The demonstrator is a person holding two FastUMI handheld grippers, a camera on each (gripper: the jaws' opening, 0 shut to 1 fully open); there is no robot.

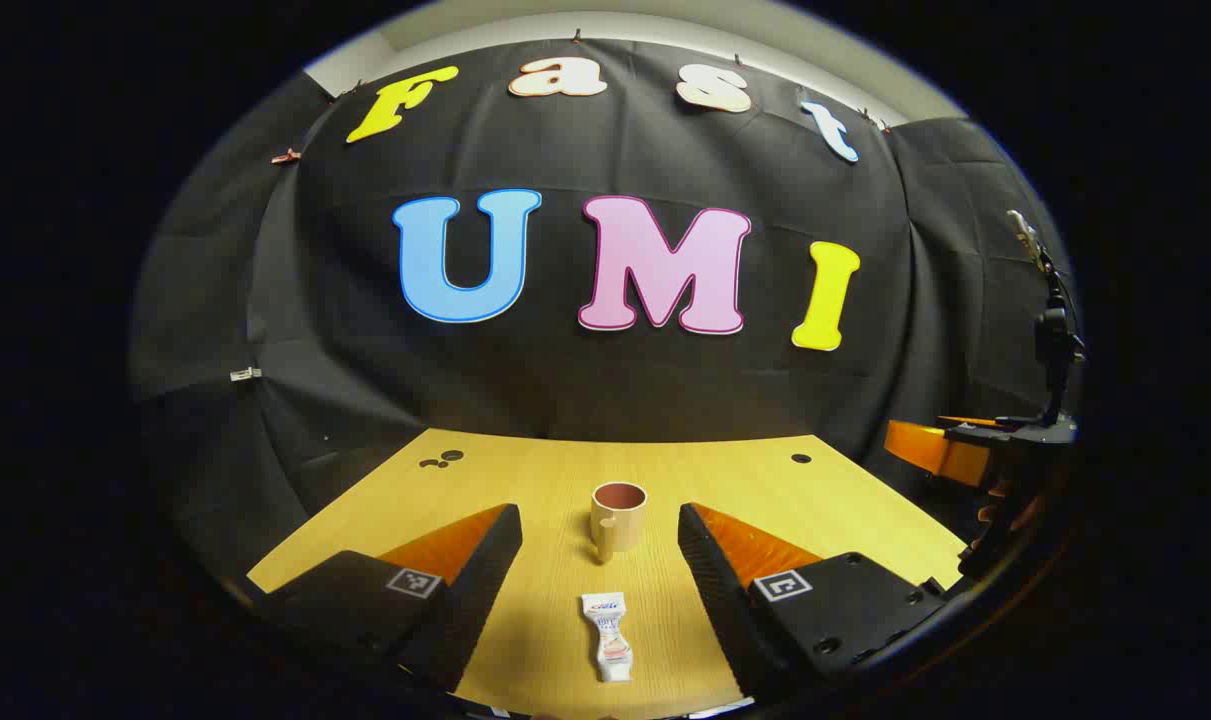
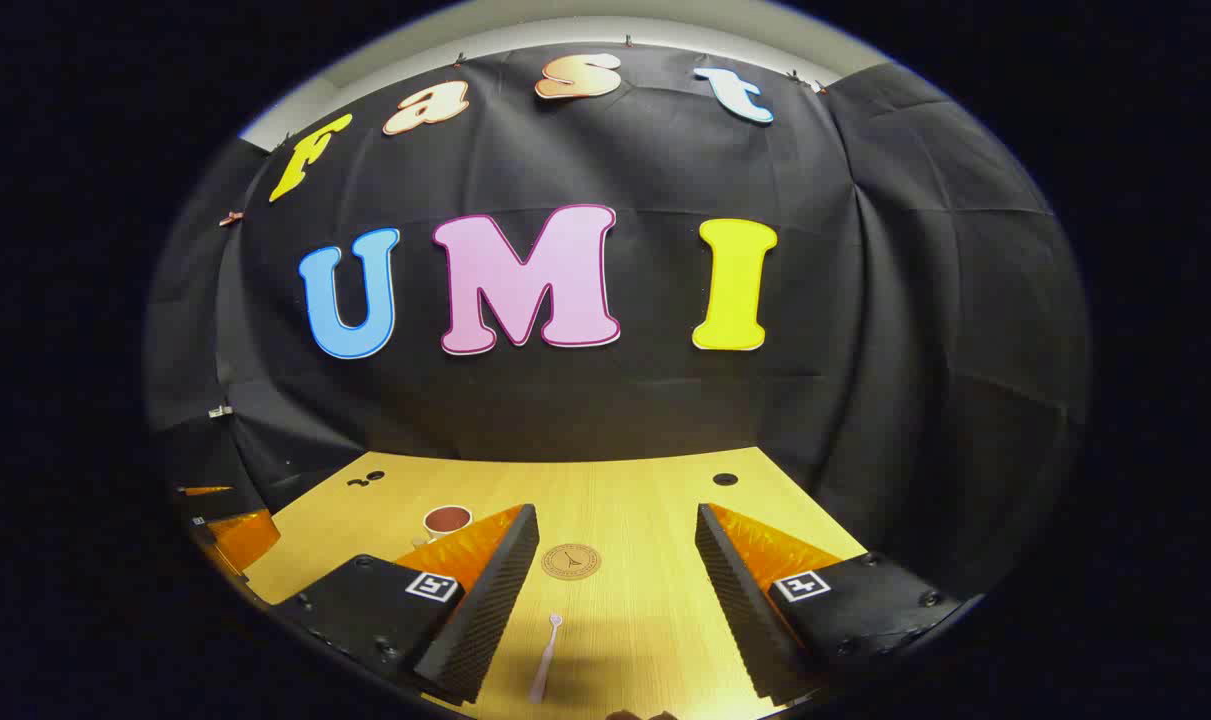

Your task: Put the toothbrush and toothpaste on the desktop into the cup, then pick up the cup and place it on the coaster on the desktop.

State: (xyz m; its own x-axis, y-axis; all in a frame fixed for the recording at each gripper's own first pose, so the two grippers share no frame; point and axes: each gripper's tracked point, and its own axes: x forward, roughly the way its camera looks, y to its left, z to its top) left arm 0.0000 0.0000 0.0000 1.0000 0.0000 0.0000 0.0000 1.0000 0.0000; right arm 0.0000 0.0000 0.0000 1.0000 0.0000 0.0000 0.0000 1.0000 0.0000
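In the left gripper view a tan cup (image 1: 618,516) with a brown inside stands upright on the wooden desktop (image 1: 545,480), ahead of my open left gripper (image 1: 599,585). A small white toothpaste tube (image 1: 608,634) lies flat between its fingers, untouched. In the right gripper view a pale toothbrush (image 2: 546,658) lies on the desktop (image 2: 645,500) between the fingers of my open right gripper (image 2: 615,600). A round brown coaster (image 2: 571,561) lies just beyond it. The cup (image 2: 447,521) peeks out behind the left finger.
Black cloth walls close the desk at the back and sides. Small dark holes (image 1: 801,458) mark the desktop's far corners. The other gripper with its stand (image 1: 1005,440) shows at the right edge of the left gripper view, and an orange part (image 2: 235,535) at the left of the right gripper view.
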